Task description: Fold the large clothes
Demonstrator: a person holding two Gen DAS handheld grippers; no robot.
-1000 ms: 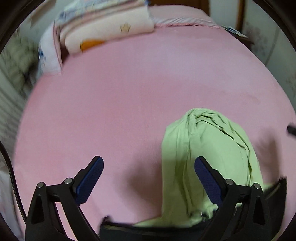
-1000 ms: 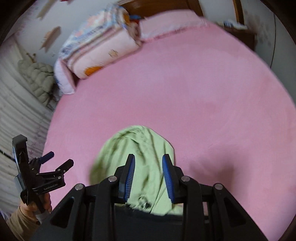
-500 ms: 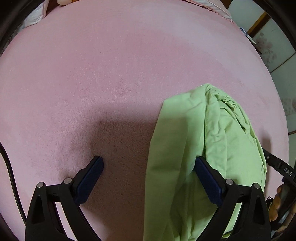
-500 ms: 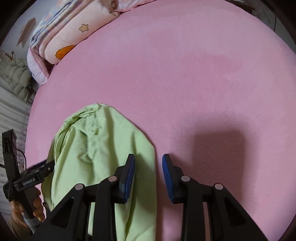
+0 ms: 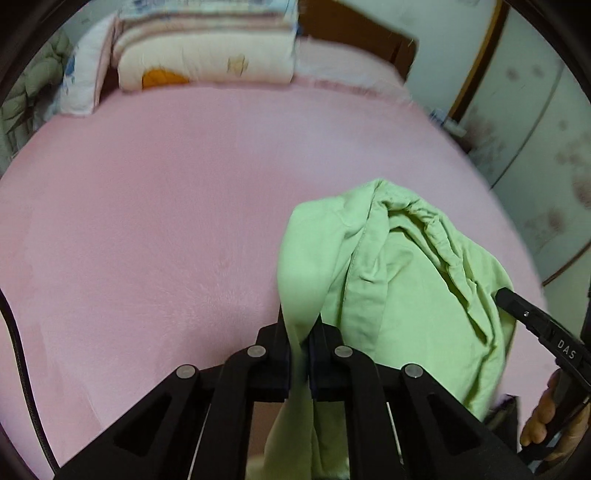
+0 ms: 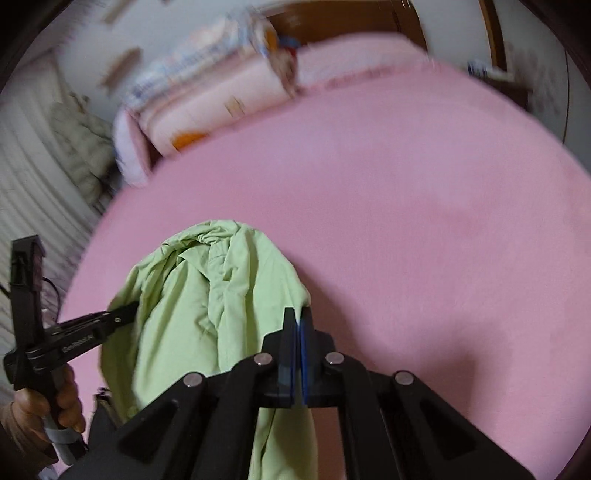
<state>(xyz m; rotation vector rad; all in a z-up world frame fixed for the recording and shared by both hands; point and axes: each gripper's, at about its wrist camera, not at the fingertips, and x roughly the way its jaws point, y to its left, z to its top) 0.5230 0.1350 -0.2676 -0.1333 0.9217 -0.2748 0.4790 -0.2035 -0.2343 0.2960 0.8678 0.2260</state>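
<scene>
Two black two-finger grippers were at work over one wide bed covered by a plain pink fleece sheet (image 5: 155, 236), and one crumpled light-green cotton garment (image 5: 402, 295) lay bunched on the near part of that sheet, toward the person. The left gripper (image 5: 300, 332) had its jaws pressed together on the garment's left edge, a strip of green cloth running up between the two fingers and hanging down below them. The right gripper (image 6: 298, 325) had its two blue-padded fingers drawn together at the garment's right edge; green cloth lay against their tips and hung beneath them, so it appeared clamped on that edge, though the pinched fabric itself was hard to make out. Each camera caught the other tool: in the left wrist view the right gripper's black finger reached in from the right against the garment, with one hand (image 5: 546, 417) on its handle, and in the right wrist view the left gripper came in from the left, its tip at the cloth, with one hand (image 6: 48, 402) around its grip. At the head of the bed sat one stack of folded cream and pastel quilts (image 5: 207, 55) against one brown wooden headboard (image 5: 354, 33). One grey-green padded coat (image 6: 81, 147) hung beside the bed, blurred in both views.
</scene>
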